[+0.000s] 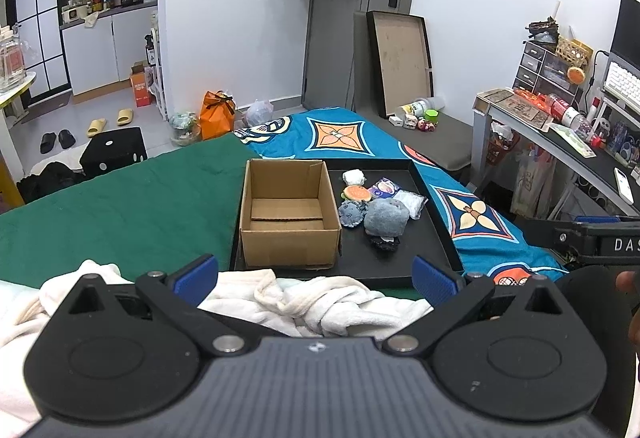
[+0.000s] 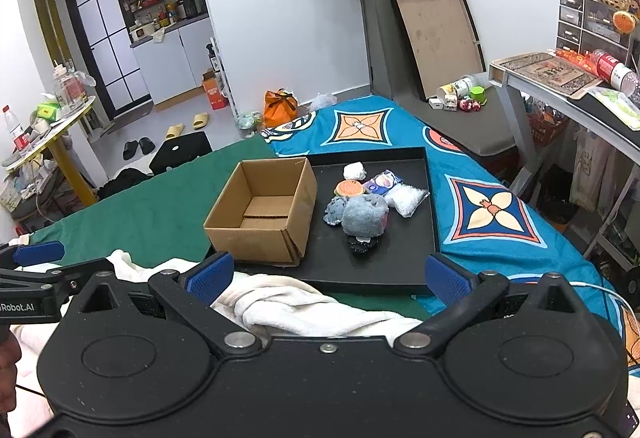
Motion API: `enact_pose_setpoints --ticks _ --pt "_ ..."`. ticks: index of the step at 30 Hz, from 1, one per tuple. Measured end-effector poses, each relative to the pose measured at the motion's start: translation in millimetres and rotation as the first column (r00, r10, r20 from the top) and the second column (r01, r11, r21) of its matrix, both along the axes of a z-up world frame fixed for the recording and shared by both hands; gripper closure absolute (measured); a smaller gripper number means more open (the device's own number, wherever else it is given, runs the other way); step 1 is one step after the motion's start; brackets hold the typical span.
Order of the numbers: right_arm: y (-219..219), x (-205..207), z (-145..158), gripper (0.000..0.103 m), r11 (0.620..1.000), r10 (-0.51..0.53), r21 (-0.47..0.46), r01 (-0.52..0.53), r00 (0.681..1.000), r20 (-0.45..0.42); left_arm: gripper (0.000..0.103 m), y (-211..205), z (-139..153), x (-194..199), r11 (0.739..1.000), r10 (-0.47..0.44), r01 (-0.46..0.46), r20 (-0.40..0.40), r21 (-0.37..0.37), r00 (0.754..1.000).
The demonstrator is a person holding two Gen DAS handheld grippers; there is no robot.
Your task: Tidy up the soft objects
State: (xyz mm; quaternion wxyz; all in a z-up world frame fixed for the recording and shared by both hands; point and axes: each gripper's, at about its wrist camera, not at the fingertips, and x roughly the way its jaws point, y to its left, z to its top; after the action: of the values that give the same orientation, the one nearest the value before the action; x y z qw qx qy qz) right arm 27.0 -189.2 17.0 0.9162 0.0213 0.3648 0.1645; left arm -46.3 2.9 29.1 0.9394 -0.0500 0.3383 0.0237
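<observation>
Bright, even room light, soft shadows only. Both views sharp at centre. Fisheye bends walls, dark corners at 1 o'clock.

White letters "DAS", cut off at the frame edge, stand on the right gripper (image 1: 600, 244); "Robot.AI" stands on the left gripper (image 2: 24, 308); nothing else reads clearly.

A bed (image 1: 120, 206) fills mid-frame, green blanket (image 1: 132, 198) left, blue patterned cover (image 1: 472, 206) right. On it: a black tray (image 1: 424, 250) centre, crumpled white cloth (image 1: 320, 302) below.
</observation>
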Motion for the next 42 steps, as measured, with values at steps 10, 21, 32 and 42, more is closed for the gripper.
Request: enact_pose_setpoints --ticks 10,21,32,42 --pt "1.5 -2.5 -4.3 0.0 1.0 -0.008 -0.007 0.008 1.0 -0.011 0.001 0.8 0.1 -0.1 1.0 -0.001 0.001 -0.005 0.001 1.0" --pt "1.2 6.3 -11.4 0.0 1.0 -0.006 0.003 0.006 1.0 -0.028 0.001 0.7 -7.4 7.0 1.0 0.001 -0.002 -0.023 -0.009 1.0" --pt "5.6 33.3 -13.3 0.0 0.999 0.035 0.022 -0.034 0.998 -0.057 0.001 11.8 -12.1 29.5 0.999 0.033 -0.035 -0.043 -0.033 0.999" --pt "3.8 66.3 -20.4 0.0 0.998 0.023 0.052 -0.019 0.996 -0.083 0.001 20.4 -19.2 60.0 0.998 0.049 -0.052 -0.08 -0.036 0.996"
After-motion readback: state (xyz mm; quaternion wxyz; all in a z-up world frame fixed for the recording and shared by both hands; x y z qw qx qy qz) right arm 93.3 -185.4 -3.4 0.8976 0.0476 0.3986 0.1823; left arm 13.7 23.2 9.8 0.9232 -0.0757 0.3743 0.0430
